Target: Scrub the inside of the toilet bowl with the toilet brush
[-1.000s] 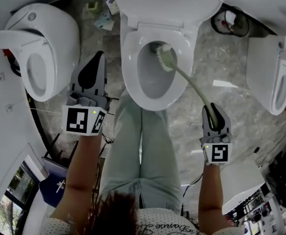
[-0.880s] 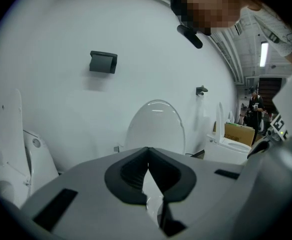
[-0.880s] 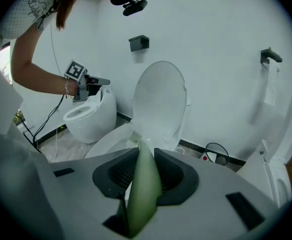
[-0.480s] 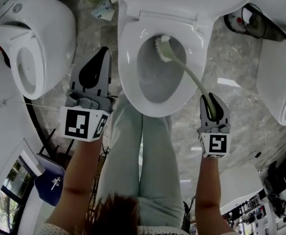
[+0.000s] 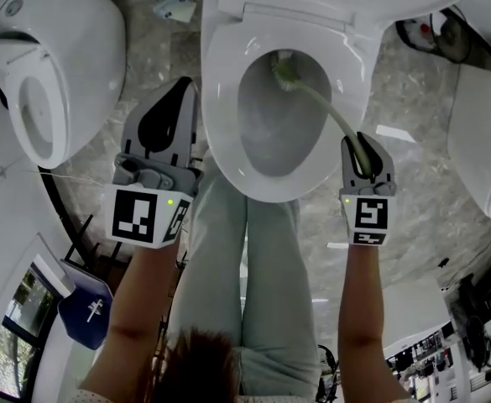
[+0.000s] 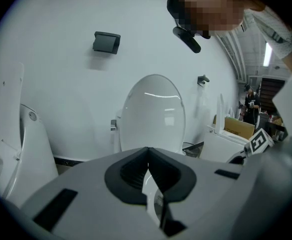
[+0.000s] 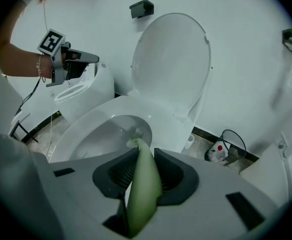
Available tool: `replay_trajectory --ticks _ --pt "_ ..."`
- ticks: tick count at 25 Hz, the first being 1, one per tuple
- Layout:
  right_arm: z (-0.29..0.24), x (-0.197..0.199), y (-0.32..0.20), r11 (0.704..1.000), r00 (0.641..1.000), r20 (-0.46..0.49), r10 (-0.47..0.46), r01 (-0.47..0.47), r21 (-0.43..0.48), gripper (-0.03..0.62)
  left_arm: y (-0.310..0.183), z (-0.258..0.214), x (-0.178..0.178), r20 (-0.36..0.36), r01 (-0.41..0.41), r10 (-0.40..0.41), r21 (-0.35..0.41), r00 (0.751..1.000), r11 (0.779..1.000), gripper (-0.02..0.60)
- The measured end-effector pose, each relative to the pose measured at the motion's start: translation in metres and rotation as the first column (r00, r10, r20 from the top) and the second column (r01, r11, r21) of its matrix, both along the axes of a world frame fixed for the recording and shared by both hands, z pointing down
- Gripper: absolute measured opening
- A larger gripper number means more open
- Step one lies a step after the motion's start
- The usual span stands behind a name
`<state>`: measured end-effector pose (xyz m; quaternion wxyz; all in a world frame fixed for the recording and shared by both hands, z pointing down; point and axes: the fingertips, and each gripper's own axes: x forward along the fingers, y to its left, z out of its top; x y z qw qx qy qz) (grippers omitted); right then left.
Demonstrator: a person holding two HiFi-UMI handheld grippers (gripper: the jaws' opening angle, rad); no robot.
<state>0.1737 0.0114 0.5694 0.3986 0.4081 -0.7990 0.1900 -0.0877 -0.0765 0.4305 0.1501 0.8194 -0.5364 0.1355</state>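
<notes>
The right tongs (image 5: 361, 151) are clamped on the pale green handle of the toilet brush (image 5: 327, 110). The right gripper view backs that up, with the handle wedged squarely between the two dark pads and filling the gap. From the tongs the handle runs up and to the left, over the seat rim and down into the toilet bowl (image 5: 221, 116). The bristle head (image 5: 285, 67) sits at the far end of the bowl, tucked under the back rim just below the raised lid (image 5: 329, 2). Whether the bristles are actually pressing on the porcelain, I can't tell from here.

Over on the other side, the left tongs (image 5: 180, 86) have their jaws together at the tips and carry nothing. They hover just beside the seat's outer left edge, over the grey marbled floor (image 5: 413, 191), between this bowl and the neighbouring toilet (image 5: 60, 65). A third toilet (image 5: 484, 141) peeks in at the right edge. The person's legs (image 5: 245, 259), in light trousers, stand right at the front of the bowl.
</notes>
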Motion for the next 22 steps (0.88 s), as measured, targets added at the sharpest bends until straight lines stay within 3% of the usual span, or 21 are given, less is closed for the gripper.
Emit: replay_trajectory --ticks 5,13,22 --pt "0.021 -0.011 -0.011 0.999 0.999 -0.026 0.02 -0.021 -0.036 0.107 -0.003 0.001 -0.001 -0.006 0.002 -0.002 -0.002 1.0 1.0 0.005" --pt "0.044 -0.032 -0.028 0.997 0.994 -0.096 -0.056 0.051 -0.06 0.107 -0.003 0.009 -0.006 -0.014 0.012 -0.012 -0.022 1.0 1.0 0.005" --pt "0.069 -0.038 -0.022 0.988 0.998 -0.052 0.019 -0.027 -0.154 0.107 0.003 0.014 -0.015 -0.025 0.021 -0.022 -0.045 0.999 0.999 0.005"
